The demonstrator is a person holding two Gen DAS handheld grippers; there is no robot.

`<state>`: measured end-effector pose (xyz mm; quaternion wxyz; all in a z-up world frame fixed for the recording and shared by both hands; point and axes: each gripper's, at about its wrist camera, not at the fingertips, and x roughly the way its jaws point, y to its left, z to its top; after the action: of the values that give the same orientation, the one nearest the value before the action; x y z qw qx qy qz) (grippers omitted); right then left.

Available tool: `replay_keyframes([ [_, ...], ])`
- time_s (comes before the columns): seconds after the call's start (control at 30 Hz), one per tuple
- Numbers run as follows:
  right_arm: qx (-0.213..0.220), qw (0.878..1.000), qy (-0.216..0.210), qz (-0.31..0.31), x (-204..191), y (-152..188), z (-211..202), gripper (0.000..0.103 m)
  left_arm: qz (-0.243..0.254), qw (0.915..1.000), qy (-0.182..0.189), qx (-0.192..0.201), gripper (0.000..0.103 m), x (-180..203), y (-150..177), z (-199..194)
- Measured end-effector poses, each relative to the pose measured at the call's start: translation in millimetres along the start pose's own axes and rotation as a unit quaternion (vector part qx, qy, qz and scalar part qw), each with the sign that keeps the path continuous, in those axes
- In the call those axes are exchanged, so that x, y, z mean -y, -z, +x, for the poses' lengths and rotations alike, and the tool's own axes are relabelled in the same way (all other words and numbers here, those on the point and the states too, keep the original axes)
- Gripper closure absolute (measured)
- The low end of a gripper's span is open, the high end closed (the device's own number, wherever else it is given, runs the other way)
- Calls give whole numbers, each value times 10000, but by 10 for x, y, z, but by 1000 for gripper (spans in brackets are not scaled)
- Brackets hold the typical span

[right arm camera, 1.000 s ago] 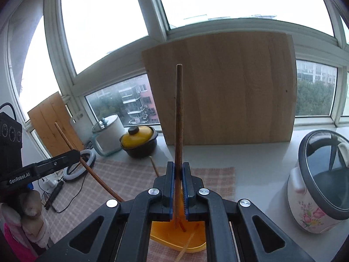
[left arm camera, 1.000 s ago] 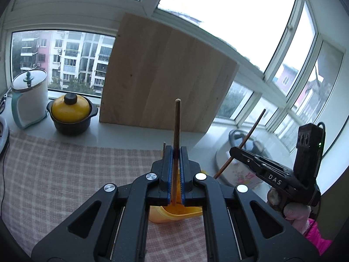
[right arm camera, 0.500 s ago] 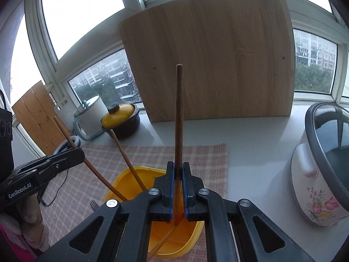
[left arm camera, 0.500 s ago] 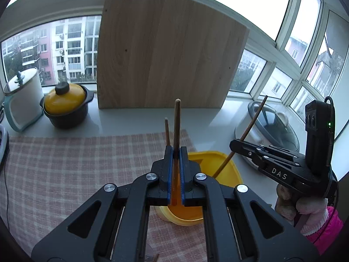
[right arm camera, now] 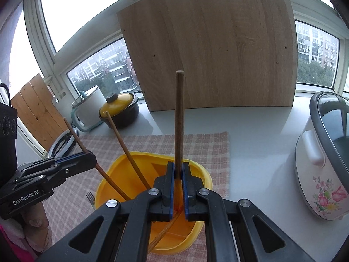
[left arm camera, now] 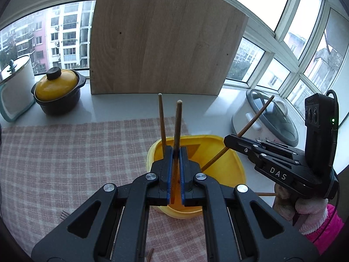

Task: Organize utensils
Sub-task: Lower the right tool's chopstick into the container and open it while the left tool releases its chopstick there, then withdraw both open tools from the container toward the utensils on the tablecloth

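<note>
Left gripper [left arm camera: 175, 152]: clamped on a thin brown wooden chopstick [left arm camera: 177, 126], tip lowered into the yellow plastic tub [left arm camera: 236, 163], apparently for release.
Right gripper [right arm camera: 178, 170]: closed on a second wooden chopstick [right arm camera: 179, 118], likewise dipped into the tub.
Tub contents: another loose chopstick [right arm camera: 124, 142], leaned against the wall.
Checked cloth [left arm camera: 65, 152]: tub is stood on it; a metal fork [right arm camera: 90, 196] is left beside.

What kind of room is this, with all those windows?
Most likely a home kitchen counter in a glazed balcony, high in an apartment block. A rice cooker, a yellow-lidded pot and a wooden board stand on the counter, and residential towers show through the windows.
</note>
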<state>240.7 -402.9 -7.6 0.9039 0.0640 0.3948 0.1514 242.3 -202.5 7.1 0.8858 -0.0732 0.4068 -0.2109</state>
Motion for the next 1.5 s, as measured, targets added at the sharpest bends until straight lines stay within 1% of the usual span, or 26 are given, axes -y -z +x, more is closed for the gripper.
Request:
replay_keyframes([
  [0.07, 38, 10000, -20, 28, 3, -2, -31, 93, 9, 10000, -2, -13, 100, -12, 4, -27],
  [0.1, 77, 10000, -10, 48, 6, 3, -53, 82, 4, 10000, 10, -15, 96, -28, 6, -47],
  [0.13, 128, 9999, 4, 67, 8, 6, -82, 72, -10, 10000, 12, -15, 82, -38, 10, -64],
  [0.17, 159, 9998, 14, 80, 10, 10, -103, 69, -30, 10000, 23, -9, 75, -50, 14, -85],
  [0.2, 176, 9998, 21, 101, 13, 18, -133, 68, -45, 10000, 43, 31, 71, -68, 19, -115],
  [0.27, 201, 9997, 5, 136, 12, 37, -187, 67, -64, 9999, 37, 101, 71, -105, 34, -196],
  [0.3, 216, 9997, 9, 145, 10, 51, -208, 65, -70, 9999, 40, 122, 71, -116, 36, -227],
  [0.33, 237, 9996, 17, 155, 6, 61, -234, 60, -84, 9998, 25, 160, 71, -139, 44, -272],
  [0.4, 298, 9994, 25, 172, -10, 87, -303, 55, -108, 9997, -9, 224, 71, -188, 57, -357],
  [0.5, 405, 9990, 17, 180, -48, 114, -427, 54, -162, 9994, -35, 304, 71, -287, 84, -504],
  [0.57, 497, 9986, 2, 163, -86, 130, -522, 50, -209, 9991, -85, 365, 71, -383, 124, -629],
  [0.63, 590, 9982, -22, 118, -138, 152, -616, 42, -243, 9986, -206, 422, 71, -470, 169, -734],
  [0.7, 680, 9977, -73, 24, -211, 181, -710, 39, -284, 9979, -306, 498, 71, -572, 231, -841],
  [0.8, 781, 9967, -187, -140, -323, 232, -823, 39, -376, 9967, -398, 600, 71, -761, 374, -1012],
  [0.87, 853, 9956, -296, -268, -413, 278, -884, 39, -397, 9962, -515, 576, 71, -844, 473, -1079],
  [0.97, 938, 9931, -489, -512, -564, 366, -935, 38, -389, 9955, -765, 404, 71, -978, 674, -1149],
  [1.03, 931, 9908, -676, -715, -676, 436, -927, 35, -431, 9953, -836, 233, 71, -1046, 807, -1149],
  [1.1, 830, 9888, -809, -936, -803, 524, -885, 31, -514, 9948, -875, 65, 71, -1120, 954, -1153],
  [1.27, 252, 9855, -1062, -1299, -1072, 761, -657, 31, -786, 9927, -868, -299, 71, -1258, 1350, -1125],
  [1.4, -275, 9844, -1175, -1283, -1178, 924, -426, 31, -865, 9903, -911, -591, 71, -1307, 1625, -1062],
  [1.5, -627, 9820, -1236, -1281, -1199, 1056, -254, 31, -990, 9889, -845, -719, 71, -1338, 1786, -1040],
])
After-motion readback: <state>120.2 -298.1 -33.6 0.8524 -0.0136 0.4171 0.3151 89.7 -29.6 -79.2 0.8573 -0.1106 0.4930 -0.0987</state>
